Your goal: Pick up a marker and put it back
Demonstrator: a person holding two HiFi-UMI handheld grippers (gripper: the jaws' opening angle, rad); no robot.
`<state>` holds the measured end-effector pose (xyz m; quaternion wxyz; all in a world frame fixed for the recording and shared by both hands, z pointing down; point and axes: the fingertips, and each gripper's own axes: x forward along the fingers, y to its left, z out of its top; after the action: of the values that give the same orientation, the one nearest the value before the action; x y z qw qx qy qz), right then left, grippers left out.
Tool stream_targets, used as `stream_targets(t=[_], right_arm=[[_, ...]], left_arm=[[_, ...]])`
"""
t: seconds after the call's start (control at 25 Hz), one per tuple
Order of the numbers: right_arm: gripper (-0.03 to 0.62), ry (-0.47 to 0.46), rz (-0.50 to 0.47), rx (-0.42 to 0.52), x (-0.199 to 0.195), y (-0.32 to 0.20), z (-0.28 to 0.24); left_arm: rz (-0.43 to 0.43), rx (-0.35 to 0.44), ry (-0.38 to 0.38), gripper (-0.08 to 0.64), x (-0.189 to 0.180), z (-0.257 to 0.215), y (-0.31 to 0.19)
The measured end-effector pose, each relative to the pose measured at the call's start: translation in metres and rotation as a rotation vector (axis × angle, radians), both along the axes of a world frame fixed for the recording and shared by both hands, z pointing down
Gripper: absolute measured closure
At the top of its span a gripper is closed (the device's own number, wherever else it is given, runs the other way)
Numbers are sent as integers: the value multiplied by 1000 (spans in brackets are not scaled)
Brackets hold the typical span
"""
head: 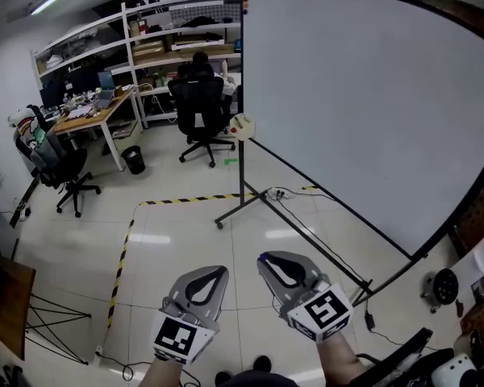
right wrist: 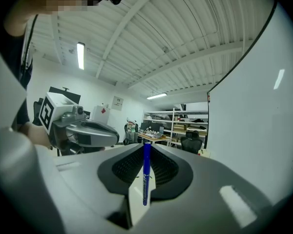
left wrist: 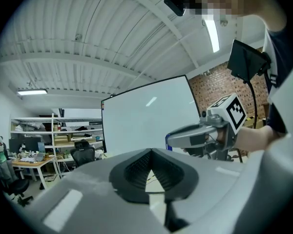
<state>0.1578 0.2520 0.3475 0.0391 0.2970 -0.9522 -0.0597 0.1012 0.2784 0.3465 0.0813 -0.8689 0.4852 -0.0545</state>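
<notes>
A blue marker (right wrist: 146,172) stands upright between the pads of my right gripper (right wrist: 147,146), which is shut on it. In the head view the right gripper (head: 268,262) is held low at centre, with a bit of the marker's blue (head: 262,258) showing at its tip. My left gripper (head: 216,273) hovers just left of it, its jaws meeting at the tips with nothing between them (left wrist: 151,151). Both point toward the floor in front of a large whiteboard (head: 371,111). From the left gripper view, the right gripper (left wrist: 169,140) appears to the right, in front of the whiteboard (left wrist: 146,116).
The whiteboard's black stand and feet (head: 250,204) spread across the tiled floor, with cables (head: 294,192) nearby. Yellow-black tape (head: 129,240) marks the floor. Office chairs (head: 200,111), a desk (head: 93,111) and shelves (head: 169,39) stand at the back left. A folding frame (head: 44,321) is at the left.
</notes>
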Motion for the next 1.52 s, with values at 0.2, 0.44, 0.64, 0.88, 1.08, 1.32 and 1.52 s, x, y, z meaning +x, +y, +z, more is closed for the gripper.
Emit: stream_targets(t=[0.2, 0.44, 0.64, 0.88, 1.08, 1.32, 1.52], right_arm=[[549, 35, 13, 14, -31, 37, -1], [548, 82, 45, 9, -55, 80, 3], [548, 111, 70, 1, -62, 102, 11], [549, 89, 80, -2, -54, 111, 8], [549, 66, 73, 2, -35, 119, 7], [549, 45, 72, -7, -3, 118, 8], [548, 26, 51, -5, 9, 119, 7]], left_arm=[[18, 13, 28, 555, -35, -3, 34], [64, 16, 44, 555, -59, 1, 69], [89, -2, 74, 555, -68, 8, 81], [104, 0, 22, 555, -64, 11, 88], [66, 43, 48, 557, -49, -5, 96], [104, 26, 33, 557, -12, -2, 102], [73, 18, 37, 557, -2, -2, 102]])
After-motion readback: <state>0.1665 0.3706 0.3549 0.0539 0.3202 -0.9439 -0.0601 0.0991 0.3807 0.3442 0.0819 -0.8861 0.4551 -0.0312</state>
